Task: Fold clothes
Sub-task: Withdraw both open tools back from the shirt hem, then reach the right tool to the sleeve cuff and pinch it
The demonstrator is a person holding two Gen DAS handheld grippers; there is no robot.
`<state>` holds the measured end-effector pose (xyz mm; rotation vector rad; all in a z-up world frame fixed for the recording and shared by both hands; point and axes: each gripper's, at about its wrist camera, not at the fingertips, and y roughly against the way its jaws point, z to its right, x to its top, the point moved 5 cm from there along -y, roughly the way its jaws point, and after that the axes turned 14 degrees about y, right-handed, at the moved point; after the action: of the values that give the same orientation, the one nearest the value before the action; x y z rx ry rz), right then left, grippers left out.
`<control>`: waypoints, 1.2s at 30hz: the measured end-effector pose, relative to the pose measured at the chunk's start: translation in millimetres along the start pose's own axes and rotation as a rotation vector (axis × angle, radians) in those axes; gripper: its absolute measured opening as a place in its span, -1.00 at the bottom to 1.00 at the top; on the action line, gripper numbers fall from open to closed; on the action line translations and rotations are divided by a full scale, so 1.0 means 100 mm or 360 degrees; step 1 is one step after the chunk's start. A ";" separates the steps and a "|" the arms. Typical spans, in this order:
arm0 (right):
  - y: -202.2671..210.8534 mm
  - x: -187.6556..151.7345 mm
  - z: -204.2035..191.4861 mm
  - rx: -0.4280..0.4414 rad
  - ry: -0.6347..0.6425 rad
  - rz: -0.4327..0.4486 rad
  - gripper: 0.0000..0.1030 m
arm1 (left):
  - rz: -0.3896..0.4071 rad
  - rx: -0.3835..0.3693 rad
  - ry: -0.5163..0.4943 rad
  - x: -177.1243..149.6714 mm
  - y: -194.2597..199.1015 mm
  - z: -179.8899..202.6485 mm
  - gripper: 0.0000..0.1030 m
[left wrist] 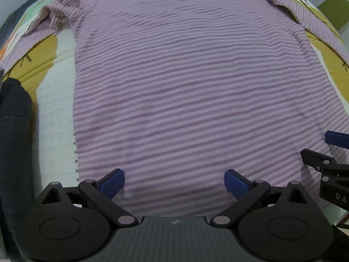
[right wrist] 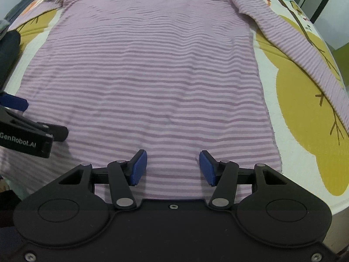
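**Both tools spread above the hem, nothing gripped**

Left tool (left wrist: 174, 183), left wrist view: the blue pads (left wrist: 113, 183) stand wide apart with only fabric showing between them, and no cloth is pinched. It sits over the lower edge of the striped long-sleeved shirt (left wrist: 185, 83), towards that edge's left part. The shirt lies flat on the surface (left wrist: 56, 100), which carries a cover printed with mustard shapes and branches. The shirt's body runs away from the camera to the neckline at the top of the view. One sleeve (left wrist: 50, 19) is bunched and crumpled at upper left; the other trails off at upper right. A dark object (left wrist: 13, 131) occupies the left margin; its nature cannot be determined. The other tool's fingers enter at the right edge.

Right tool (right wrist: 173, 167), right wrist view: jaws likewise parted, somewhat less widely, empty, over the hem towards its right part. The shirt (right wrist: 148, 76) is spread smooth, with the right sleeve (right wrist: 294, 43) laid out diagonally across the cover. The left tool (right wrist: 28, 131) is alongside at the left margin, at about the same level.

Assessment: the garment appears laid out flat for folding, and the paired stance at the hem suggests a two-point grasp of the bottom edge. The crumpled left sleeve may need straightening.
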<state>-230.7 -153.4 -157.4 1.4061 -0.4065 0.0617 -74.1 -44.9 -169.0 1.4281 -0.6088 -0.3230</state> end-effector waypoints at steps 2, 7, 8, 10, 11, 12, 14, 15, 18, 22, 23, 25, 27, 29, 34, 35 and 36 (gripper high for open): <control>0.00 0.01 -0.02 0.0010 0.0014 -0.0010 0.02 | -0.0008 0.0005 0.0005 -0.02 0.00 -0.04 0.96; 0.02 -0.01 -0.08 0.0067 0.0030 -0.0044 0.02 | -0.0026 0.0011 0.0020 -0.07 0.01 -0.12 0.97; 0.02 -0.01 -0.10 0.0097 0.0034 -0.0057 0.06 | -0.0028 0.0012 0.0025 -0.10 0.01 -0.14 0.98; 0.06 -0.03 -0.16 0.0094 0.0078 -0.0053 0.07 | -0.0030 0.0013 0.0038 -0.12 0.02 -0.17 0.98; 0.07 -0.04 -0.18 0.0093 0.0098 -0.0052 0.07 | -0.0026 0.0013 0.0044 -0.13 0.03 -0.17 0.97; 0.07 -0.03 -0.17 0.0100 0.0099 -0.0055 0.08 | -0.0020 0.0013 0.0041 -0.14 0.04 -0.16 0.97; 0.06 -0.01 -0.14 0.0125 0.0064 -0.0067 0.08 | -0.0011 0.0011 0.0035 -0.15 0.07 -0.14 0.89; 0.06 0.01 -0.13 0.0132 0.0054 -0.0069 0.08 | -0.0015 0.0002 0.0034 -0.14 0.09 -0.13 0.85; 0.08 0.05 -0.08 0.0141 0.0013 -0.0066 0.08 | -0.0012 -0.0022 0.0067 -0.10 0.15 -0.13 0.76; 0.16 0.17 0.06 0.0115 -0.0076 -0.0021 0.09 | 0.0072 -0.0023 0.0089 0.05 0.29 -0.12 0.76; 0.20 0.20 0.12 0.0101 -0.0095 0.0003 0.09 | 0.0101 -0.0023 0.0093 0.10 0.34 -0.11 0.76; 0.29 0.29 0.21 0.0064 -0.0113 0.0051 0.09 | 0.0157 -0.0027 0.0100 0.21 0.44 -0.08 0.77; 0.36 0.39 0.29 0.0030 -0.0130 0.0095 0.11 | 0.0206 -0.0038 0.0108 0.33 0.52 -0.03 0.79; 0.44 0.52 0.41 -0.0001 -0.0155 0.0148 0.17 | 0.0244 -0.0057 0.0111 0.46 0.59 0.04 0.82; 0.64 0.78 0.70 -0.0070 -0.0212 0.0274 0.30 | 0.0319 -0.0074 0.0036 0.69 0.75 0.34 0.88; 0.66 0.84 0.76 -0.0088 -0.0223 0.0297 0.33 | 0.0332 -0.0072 0.0010 0.73 0.76 0.41 0.89; 0.69 0.89 0.82 -0.0106 -0.0234 0.0320 0.36 | 0.0346 -0.0074 -0.0011 0.77 0.77 0.48 0.89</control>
<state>-186.8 -237.6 -55.4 1.3050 -0.6659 0.1076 -51.0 -116.4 -76.8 1.3032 -0.7505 -0.1690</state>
